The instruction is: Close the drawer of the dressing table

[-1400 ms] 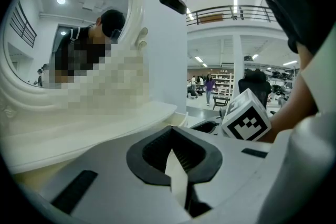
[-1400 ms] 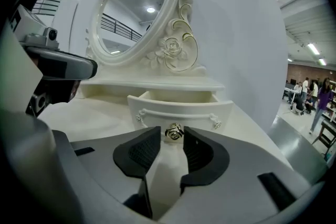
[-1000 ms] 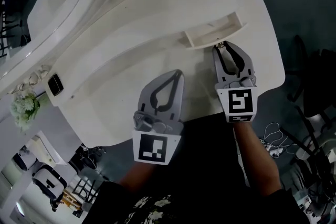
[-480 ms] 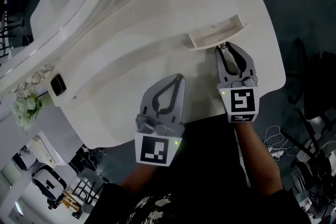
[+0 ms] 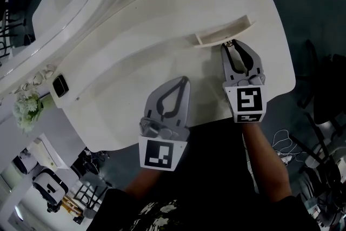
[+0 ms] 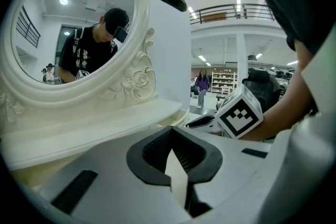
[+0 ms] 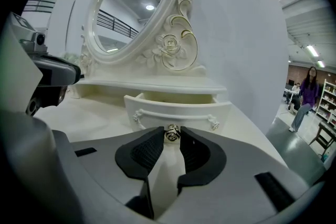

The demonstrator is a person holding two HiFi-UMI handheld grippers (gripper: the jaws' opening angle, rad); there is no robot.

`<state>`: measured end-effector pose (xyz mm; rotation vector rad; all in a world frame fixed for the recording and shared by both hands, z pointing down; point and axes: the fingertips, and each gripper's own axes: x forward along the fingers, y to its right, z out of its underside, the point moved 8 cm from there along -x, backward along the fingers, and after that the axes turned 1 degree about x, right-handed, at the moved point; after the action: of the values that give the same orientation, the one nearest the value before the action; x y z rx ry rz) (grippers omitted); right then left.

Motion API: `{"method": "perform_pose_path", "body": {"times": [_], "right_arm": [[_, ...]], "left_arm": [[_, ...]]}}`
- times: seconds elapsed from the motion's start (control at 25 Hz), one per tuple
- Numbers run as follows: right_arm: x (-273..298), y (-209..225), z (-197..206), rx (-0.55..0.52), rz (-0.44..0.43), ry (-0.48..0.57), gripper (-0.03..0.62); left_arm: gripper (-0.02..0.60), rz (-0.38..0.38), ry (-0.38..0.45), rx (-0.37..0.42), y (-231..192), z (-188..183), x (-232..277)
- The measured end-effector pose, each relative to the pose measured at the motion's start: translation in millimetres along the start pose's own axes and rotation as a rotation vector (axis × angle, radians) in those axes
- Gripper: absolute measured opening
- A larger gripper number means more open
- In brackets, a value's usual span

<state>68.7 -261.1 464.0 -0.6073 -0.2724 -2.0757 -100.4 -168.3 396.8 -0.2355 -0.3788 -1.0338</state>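
The white dressing table has a small drawer standing a little way out under its back shelf. In the right gripper view the drawer front faces me, with a round metal knob at its middle. My right gripper points at that front, and its jaws are shut on the knob. My left gripper hovers over the table top to the left, shut and empty, its tips meeting.
An oval mirror in a carved frame rises behind the drawer. A small dark object and white flowers sit at the table's left end. The table's front edge lies just under both grippers. Chairs and cables lie on the floor at right.
The drawer looks a touch less far out than a second ago. Both grippers keep their places, and the right one stays on the knob.
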Motion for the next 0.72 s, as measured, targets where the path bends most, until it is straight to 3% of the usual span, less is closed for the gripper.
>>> {"method": "perform_pose_path", "body": {"times": [0.72], "right_arm": [[21,0,-11,-0.013,-0.003,0.033,0.087]], "left_arm": [[0.002,-0.015,-0.003,-0.009,1,5,-8]]}}
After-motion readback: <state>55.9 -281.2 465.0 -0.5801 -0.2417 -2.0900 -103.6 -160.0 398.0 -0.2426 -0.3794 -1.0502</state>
